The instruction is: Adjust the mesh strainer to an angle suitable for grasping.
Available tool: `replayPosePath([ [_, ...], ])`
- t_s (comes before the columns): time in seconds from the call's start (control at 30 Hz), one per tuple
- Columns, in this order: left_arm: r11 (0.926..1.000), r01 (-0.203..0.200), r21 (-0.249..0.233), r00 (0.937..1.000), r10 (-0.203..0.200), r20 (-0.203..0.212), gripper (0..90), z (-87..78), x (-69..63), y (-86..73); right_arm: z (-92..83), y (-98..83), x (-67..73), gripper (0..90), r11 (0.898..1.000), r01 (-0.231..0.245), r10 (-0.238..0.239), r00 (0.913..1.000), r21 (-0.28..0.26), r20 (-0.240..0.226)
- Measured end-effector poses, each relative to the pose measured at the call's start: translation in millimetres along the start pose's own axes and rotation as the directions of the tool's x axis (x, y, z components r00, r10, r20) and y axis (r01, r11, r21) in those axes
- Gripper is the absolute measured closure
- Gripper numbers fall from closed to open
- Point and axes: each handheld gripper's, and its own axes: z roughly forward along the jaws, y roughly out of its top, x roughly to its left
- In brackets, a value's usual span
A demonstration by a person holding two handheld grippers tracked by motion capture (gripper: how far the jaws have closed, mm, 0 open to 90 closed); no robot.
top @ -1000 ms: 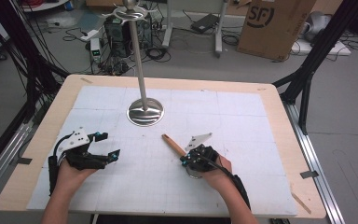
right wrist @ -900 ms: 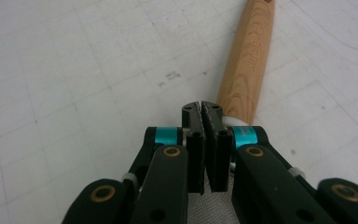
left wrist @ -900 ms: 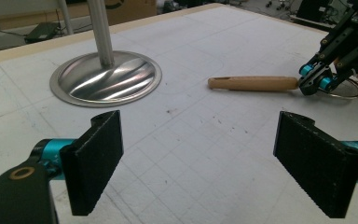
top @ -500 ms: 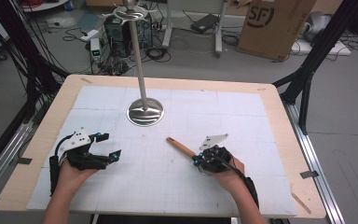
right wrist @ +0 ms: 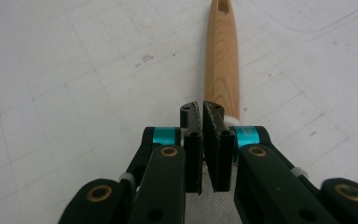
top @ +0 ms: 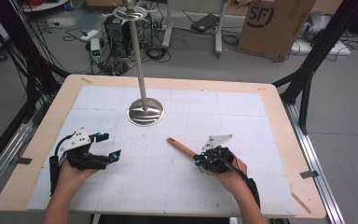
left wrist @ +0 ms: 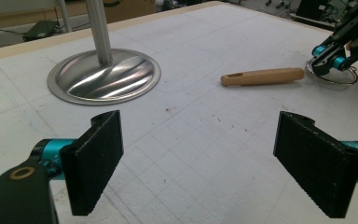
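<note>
Compared with one second earlier, the right claw and the wooden-handled strainer it holds lie slightly farther right and nearer the table's front edge; the left claw and the metal stand are unchanged.

Count: two claws, one strainer, one stand.

The strainer rests low on the white gridded sheet right of centre, its handle pointing away from the person toward the stand's round base, well apart from it. Its wire rim and mesh sit under the right claw. In the right gripper view the jaws are pressed together at the mesh end of the handle, with mesh visible beneath them, pinching the strainer there.

The left claw is spread wide with nothing between its pads, hovering low over the sheet's left part and aimed toward the centre. Both forearms enter from the table's near edge, each hand wrapped around its gripper body.
</note>
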Motion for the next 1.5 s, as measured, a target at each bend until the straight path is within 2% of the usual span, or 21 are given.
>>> replayPosePath([
  [0.17, 1.0, -0.003, 0.004, 1.0, 0.003, -0.002, 16.3, 0.4, -0.4, 0.0, -2.9, 1.8, -2.8, 85.5, 0.999, -0.01, 0.01, 0.9999, -0.033, 0.007],
  [0.33, 1.0, -0.002, 0.002, 1.0, 0.002, 0.001, 16.4, 1.6, -1.3, 0.0, 1.8, 13.1, -9.7, 86.6, 0.999, -0.007, 0.009, 0.9995, -0.05, 0.032],
  [0.47, 1.0, -0.003, 0.004, 1.0, 0.003, 0.001, 16.3, 1.6, -1.2, 0.2, 16.0, 29.3, -17.5, 88.0, 0.999, -0.01, 0.011, 0.9993, -0.044, 0.036],
  [0.5, 1.0, -0.001, -0.002, 1.0, 0.001, 0.003, 16.4, 1.3, -1.1, 0.3, 26.0, 36.6, -20.3, 88.7, 0.999, -0.011, 0.013, 0.9992, -0.035, 0.039],
  [0.53, 1.0, 0.001, -0.005, 1.0, -0.001, 0.001, 16.4, 0.7, -0.9, 0.4, 26.0, 36.6, -20.3, 88.7, 0.999, -0.011, 0.013, 0.9992, -0.035, 0.039],
  [0.6, 1.0, 0.002, -0.005, 1.0, -0.002, -0.001, 16.4, -0.3, 0.2, 0.4, 39.8, 44.3, -24.0, 89.1, 1.0, -0.012, 0.012, 0.999, -0.007, 0.043],
  [0.77, 1.0, 0.001, -0.007, 1.0, -0.001, 0.001, 16.4, -1.0, 0.9, 0.4, 52.0, 46.9, -30.2, 89.1, 0.999, -0.031, 0.03, 0.9987, 0.026, 0.041],
  [0.87, 0.9999, 0.004, -0.011, 1.0, -0.004, 0.003, 16.4, -0.3, 0.9, 0.4, 52.9, 46.6, -29.0, 89.1, 0.998, -0.04, 0.039, 0.9987, 0.038, 0.033],
  [1.13, 0.9999, 0.002, -0.011, 1.0, -0.002, 0.004, 16.4, -0.7, -0.6, 0.9, 54.9, 49.4, -16.2, 89.1, 0.999, 0.0, 0.0, 1.0, 0.049, 0.001],
  [1.3, 1.0, 0.001, -0.007, 1.0, -0.001, 0.003, 16.4, -0.1, 0.0, 0.6, 54.4, 51.6, -9.1, 88.3, 0.998, 0.041, -0.041, 0.9991, 0.057, 0.005],
  [1.37, 1.0, 0.001, -0.006, 1.0, -0.001, 0.003, 16.4, -0.3, 0.3, 0.5, 49.3, 52.1, -8.7, 87.6, 0.998, 0.037, -0.037, 0.9993, 0.046, 0.011],
  [1.5, 1.0, -0.001, -0.006, 1.0, 0.001, 0.005, 16.4, -0.8, 0.5, 0.6, 29.5, 48.1, -8.3, 85.9, 0.999, 0.006, -0.006, 1.0, -0.045, 0.004],
])
